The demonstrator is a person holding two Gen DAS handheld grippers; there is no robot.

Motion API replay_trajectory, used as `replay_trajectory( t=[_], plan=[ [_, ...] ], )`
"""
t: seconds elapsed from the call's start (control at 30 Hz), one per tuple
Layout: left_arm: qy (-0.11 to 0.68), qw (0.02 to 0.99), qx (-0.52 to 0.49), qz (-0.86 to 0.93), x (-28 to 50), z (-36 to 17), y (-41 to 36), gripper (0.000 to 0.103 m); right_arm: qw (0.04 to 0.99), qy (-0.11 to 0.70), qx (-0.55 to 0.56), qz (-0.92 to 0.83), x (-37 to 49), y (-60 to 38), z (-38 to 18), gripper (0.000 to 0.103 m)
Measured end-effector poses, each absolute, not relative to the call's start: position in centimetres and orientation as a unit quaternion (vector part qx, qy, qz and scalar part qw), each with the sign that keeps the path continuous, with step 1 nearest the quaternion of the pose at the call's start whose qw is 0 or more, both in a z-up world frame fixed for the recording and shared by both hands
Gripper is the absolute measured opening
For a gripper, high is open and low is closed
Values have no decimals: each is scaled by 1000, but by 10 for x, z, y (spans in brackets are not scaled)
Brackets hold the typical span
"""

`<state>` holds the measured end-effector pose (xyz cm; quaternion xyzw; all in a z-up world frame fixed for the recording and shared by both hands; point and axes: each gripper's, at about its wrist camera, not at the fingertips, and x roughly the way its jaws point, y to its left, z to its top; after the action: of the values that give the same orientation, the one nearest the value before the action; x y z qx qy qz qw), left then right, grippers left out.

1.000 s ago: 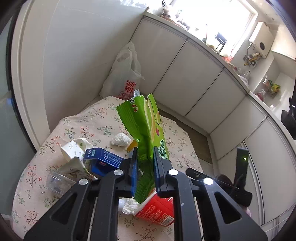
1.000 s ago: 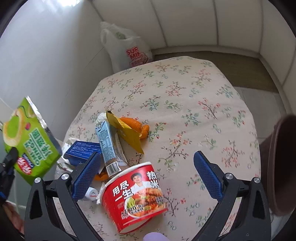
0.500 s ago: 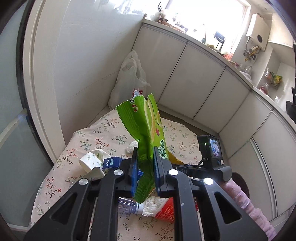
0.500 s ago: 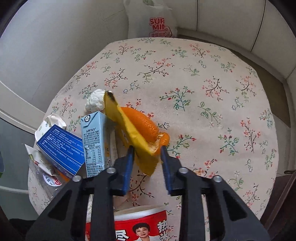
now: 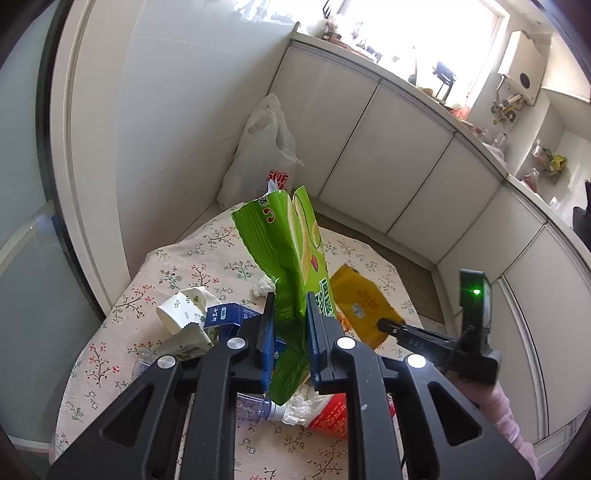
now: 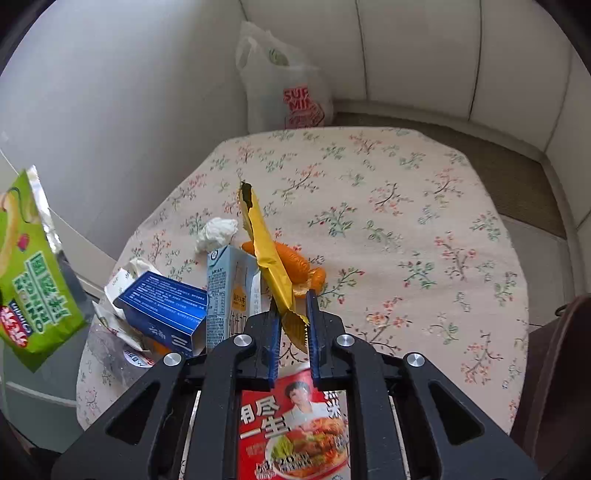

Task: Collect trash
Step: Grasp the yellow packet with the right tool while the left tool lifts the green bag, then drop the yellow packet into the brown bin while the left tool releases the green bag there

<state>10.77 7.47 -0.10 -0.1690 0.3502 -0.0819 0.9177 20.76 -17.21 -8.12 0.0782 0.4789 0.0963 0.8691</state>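
Trash is held in both: the left hand-held gripper (image 5: 289, 325) pinches the green chip bag (image 5: 291, 266), the right hand-held gripper (image 6: 291, 325) pinches the yellow wrapper (image 6: 267, 254) standing up over the table (image 6: 424, 221), and the white plastic bag (image 6: 284, 92) waits straight ahead past the table's far edge.

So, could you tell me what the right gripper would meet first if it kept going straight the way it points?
Probably the orange peel just beyond the yellow wrapper held by the right gripper, then the floral tablecloth; depth is unclear.

Home kitchen/dining corner: white base cabinets (image 5: 373, 155) under a cluttered counter (image 5: 458, 122), sunlit window (image 5: 406, 33), floral tablecloth (image 6: 388, 192) on the worktop, supermarket carrier bag (image 6: 288, 92) against the wall.
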Motion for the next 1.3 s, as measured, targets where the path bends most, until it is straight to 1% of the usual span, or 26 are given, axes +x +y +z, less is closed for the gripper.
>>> replay_trajectory(
  t=[0.17, 0.33, 0.53, 0.6, 0.63, 0.67, 0.73, 0.8, 0.83, 0.87, 1.0, 1.07, 1.17, 1.3],
  plan=[
    [349, 916, -173, -90, 107, -3, 67, 15, 898, 426, 101, 48, 165, -217, -36, 12],
    [347, 916, -176, -103, 106, -4, 55, 15, 920, 371, 108, -59, 113, -273, -8, 12],
    [350, 914, -167, -118, 105, -9, 32, 15, 900, 347, 131, -228, 65, -350, -14, 12],
    [350, 914, -160, -127, 104, -11, 20, 15, 886, 355, 133, -269, 56, -365, -22, 15],
    [350, 914, -155, -132, 104, -11, 12, 15, 877, 358, 144, -285, 52, -376, -28, 25],
    [350, 914, -151, -137, 103, -12, 5, 15, 870, 360, 156, -297, 49, -383, -32, 57],
    [354, 912, -142, -153, 102, -14, -14, 15, 862, 347, 171, -327, 38, -396, -34, 87],
    [358, 907, -137, -172, 101, -15, -33, 15, 861, 318, 165, -361, 23, -403, -29, 90],
    [358, 906, -135, -180, 100, -15, -43, 15, 859, 310, 165, -373, 17, -407, -27, 95],
    [356, 906, -133, -189, 99, -14, -53, 15, 857, 301, 170, -383, 11, -412, -24, 96],
    [352, 897, -121, -236, 97, -11, -102, 15, 851, 270, 194, -406, -12, -433, -14, 96],
    [361, 886, -132, -259, 102, -11, -126, 15, 849, 257, 207, -412, -23, -445, -9, 96],
    [383, 863, -148, -295, 112, -16, -175, 15, 847, 244, 219, -418, -41, -457, -2, 96],
    [402, 840, -131, -340, 116, -22, -250, 15, 844, 233, 231, -426, -56, -470, 0, 96]
  ],
)
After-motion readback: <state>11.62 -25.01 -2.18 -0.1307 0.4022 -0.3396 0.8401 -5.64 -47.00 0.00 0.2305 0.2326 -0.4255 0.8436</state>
